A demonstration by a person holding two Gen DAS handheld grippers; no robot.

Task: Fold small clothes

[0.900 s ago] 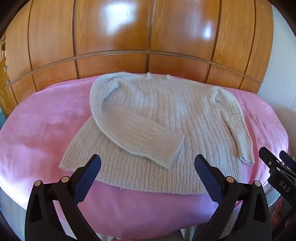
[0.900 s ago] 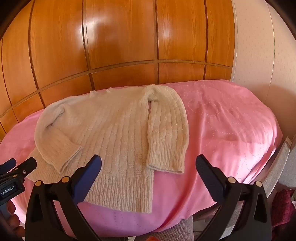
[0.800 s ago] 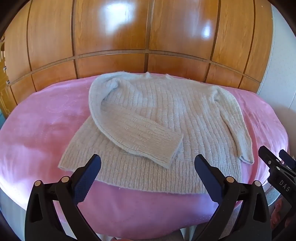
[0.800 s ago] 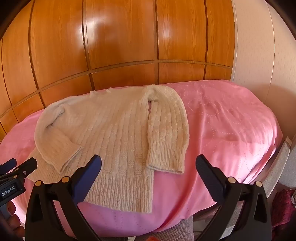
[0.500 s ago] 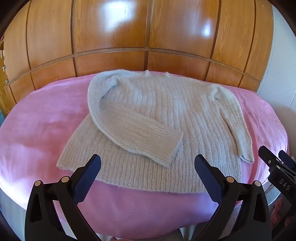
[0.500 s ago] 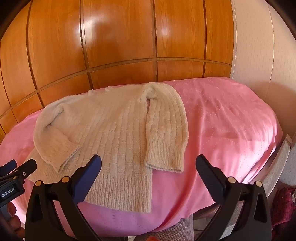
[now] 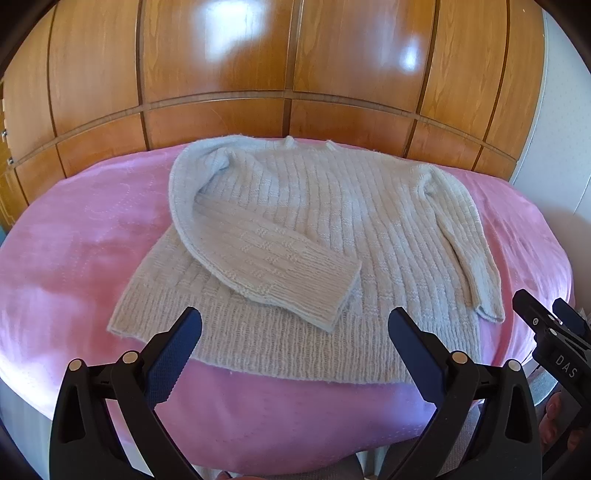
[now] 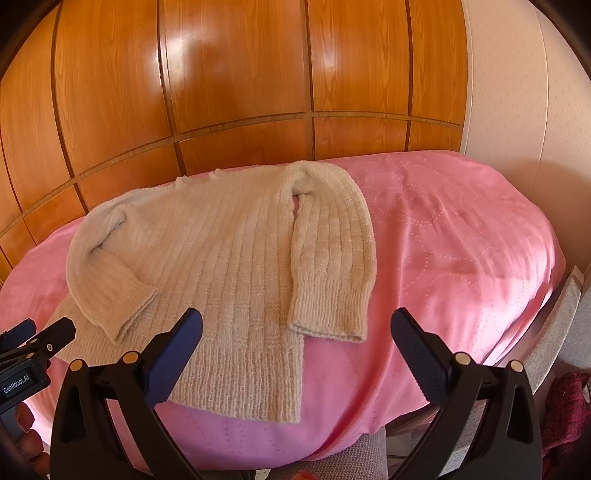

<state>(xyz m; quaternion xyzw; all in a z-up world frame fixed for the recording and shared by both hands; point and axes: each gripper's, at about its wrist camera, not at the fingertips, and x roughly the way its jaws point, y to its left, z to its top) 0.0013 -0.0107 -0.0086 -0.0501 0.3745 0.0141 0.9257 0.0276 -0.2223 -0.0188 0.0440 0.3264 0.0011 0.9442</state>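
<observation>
Bright daylight, sharp focus both views. Glare patches on glossy wood panels (image 7: 229,33). Heavy fisheye bending, dark vignette at corners. Left view cooler, right warmer. Soft shadows on pink bedcover (image 8: 461,236).

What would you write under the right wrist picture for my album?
Open right gripper above a cream knitted sweater spread on a pink blanket, one sleeve folded across.

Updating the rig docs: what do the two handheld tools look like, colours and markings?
Both match: left tool and right tool have black plastic arms with brass-coloured rivets and dark blue textured pads. White lettering: "DAS" on the right tool, "GenRobot.AI" on the left.
</observation>
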